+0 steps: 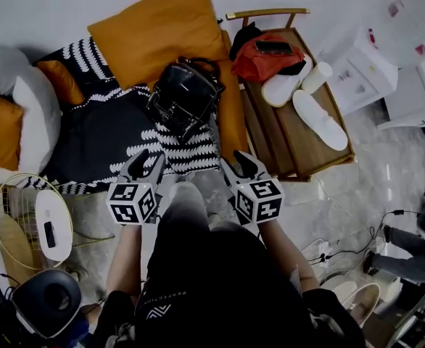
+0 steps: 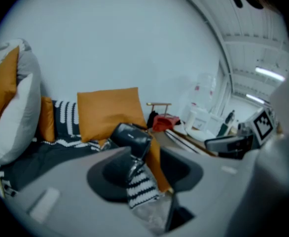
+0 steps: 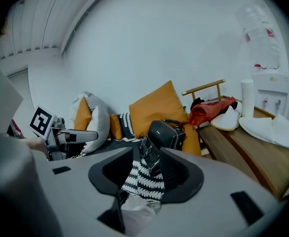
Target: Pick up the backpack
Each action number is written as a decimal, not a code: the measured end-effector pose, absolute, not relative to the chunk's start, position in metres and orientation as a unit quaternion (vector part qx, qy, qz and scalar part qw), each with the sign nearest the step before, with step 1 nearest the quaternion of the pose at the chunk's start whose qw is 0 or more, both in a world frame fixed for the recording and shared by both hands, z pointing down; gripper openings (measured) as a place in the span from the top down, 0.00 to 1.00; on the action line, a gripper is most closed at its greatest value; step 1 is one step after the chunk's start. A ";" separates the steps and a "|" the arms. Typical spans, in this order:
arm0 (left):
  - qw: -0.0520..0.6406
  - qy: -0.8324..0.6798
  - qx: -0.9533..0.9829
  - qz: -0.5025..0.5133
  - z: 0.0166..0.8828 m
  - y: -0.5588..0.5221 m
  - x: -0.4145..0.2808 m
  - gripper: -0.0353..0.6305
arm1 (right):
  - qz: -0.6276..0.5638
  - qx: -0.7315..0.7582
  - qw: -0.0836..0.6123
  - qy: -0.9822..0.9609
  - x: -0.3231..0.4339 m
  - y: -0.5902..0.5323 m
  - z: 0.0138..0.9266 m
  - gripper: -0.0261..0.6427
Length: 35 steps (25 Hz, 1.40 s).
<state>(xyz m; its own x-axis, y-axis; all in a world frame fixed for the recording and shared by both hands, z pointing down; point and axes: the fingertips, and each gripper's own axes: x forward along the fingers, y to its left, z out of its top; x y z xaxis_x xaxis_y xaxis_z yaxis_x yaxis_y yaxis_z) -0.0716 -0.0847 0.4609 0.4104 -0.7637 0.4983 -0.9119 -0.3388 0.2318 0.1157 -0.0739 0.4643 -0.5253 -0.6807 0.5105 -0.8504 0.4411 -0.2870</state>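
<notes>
- Ahead of me and below, a low seat draped in a black-and-white patterned blanket (image 1: 118,133) fills the left and middle of the head view. Grey, white and orange cushions are piled at its far left end.
- To the right of the seat stands a wooden side table (image 1: 299,140), its long edge just beside the seat's right end.
- A big orange cushion (image 1: 158,31) leans against the wall at the back of the seat.
- The black backpack (image 1: 186,96) sits on the blanket directly in front of that cushion, tilted, with its top handle towards the wall. A second orange cushion is just to its right. In my left gripper view the backpack (image 2: 129,137) shows above the gap between my jaws. In my right gripper view the backpack (image 3: 166,132) sits just above the gap too.
- My left gripper (image 1: 147,159) hovers over the front edge of the seat, jaws parted and gripping nothing. Only blanket and a hanging strap show between them, untouched.
- My right gripper (image 1: 239,164) hovers level with it near the seat's right front corner. Its jaws are likewise released and empty, short of the backpack.
- A red bag (image 1: 267,60) lies at the far end of the table.
- White slippers (image 1: 320,119) lie on the table, nearer than the red bag.
</notes>
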 end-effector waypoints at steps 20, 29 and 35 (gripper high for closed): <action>0.261 -0.448 0.810 0.272 0.584 -0.290 -0.097 0.63 | 0.366 0.492 0.218 -0.759 0.086 -0.251 0.588 0.68; 0.252 -0.426 0.815 0.303 0.637 -0.346 -0.088 0.59 | 0.411 0.513 0.235 -0.716 0.090 -0.291 0.646 0.62; 0.237 -0.412 0.827 0.300 0.650 -0.377 -0.083 0.56 | 0.422 0.516 0.250 -0.703 0.092 -0.300 0.673 0.56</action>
